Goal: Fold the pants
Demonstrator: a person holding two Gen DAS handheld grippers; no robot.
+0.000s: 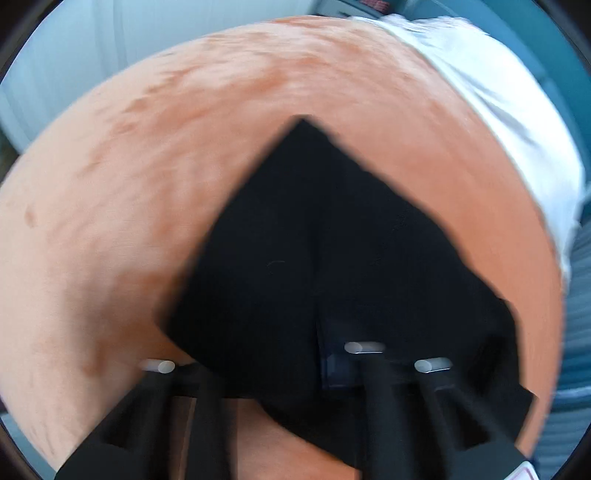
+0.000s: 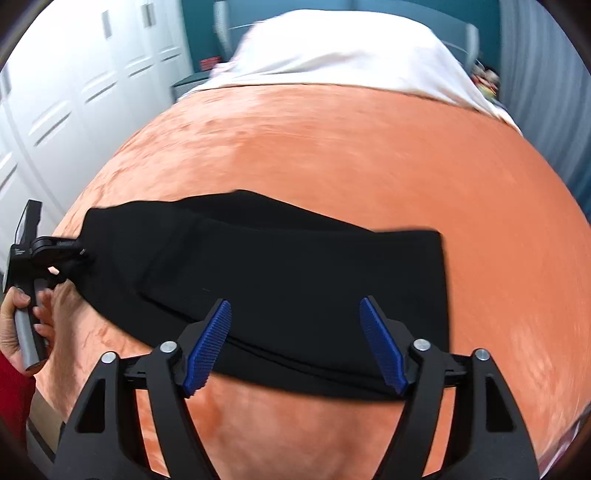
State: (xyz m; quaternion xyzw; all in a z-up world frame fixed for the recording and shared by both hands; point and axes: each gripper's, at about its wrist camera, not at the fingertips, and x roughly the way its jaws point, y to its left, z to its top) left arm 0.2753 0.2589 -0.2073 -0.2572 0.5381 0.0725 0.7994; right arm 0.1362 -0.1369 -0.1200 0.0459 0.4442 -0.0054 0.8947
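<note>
**Black pants half-folded on the orange bed cover**

So the black pants (image 2: 280, 280) are lying flat on the orange blanket (image 2: 351, 155), folded into a wide band that runs across the bed close to its near edge. The right end is a pretty clean straight edge, the left end tapers off toward the bed's left side. You can see layers stacked along the near edge, so there's definitely more than one thickness of fabric there.

The right gripper (image 2: 295, 343) hangs just over the near edge of the pants with its blue ribbed pads (image 2: 208, 347) spread wide. Nothing is pinched, the cloth just lies under the gap between them.

The left gripper (image 1: 332, 365) is down at the tapered left end of the pants. From its own camera the picture is badly smeared, but the fingers sit close together with black fabric bunched right over and around them, so it's clamped onto the pants. In the right wrist view you can see that same tool at the bed's left edge, with a hand (image 2: 22, 325) wrapped around the grey handle (image 2: 27, 332) and a bit of red sleeve (image 2: 13, 391) below it.

Further out: white bedding (image 2: 343, 51) bunched up at the far end of the bed, white panelled cupboard doors (image 2: 74, 92) along the left side, and a teal wall (image 2: 424, 14) behind it all.
</note>
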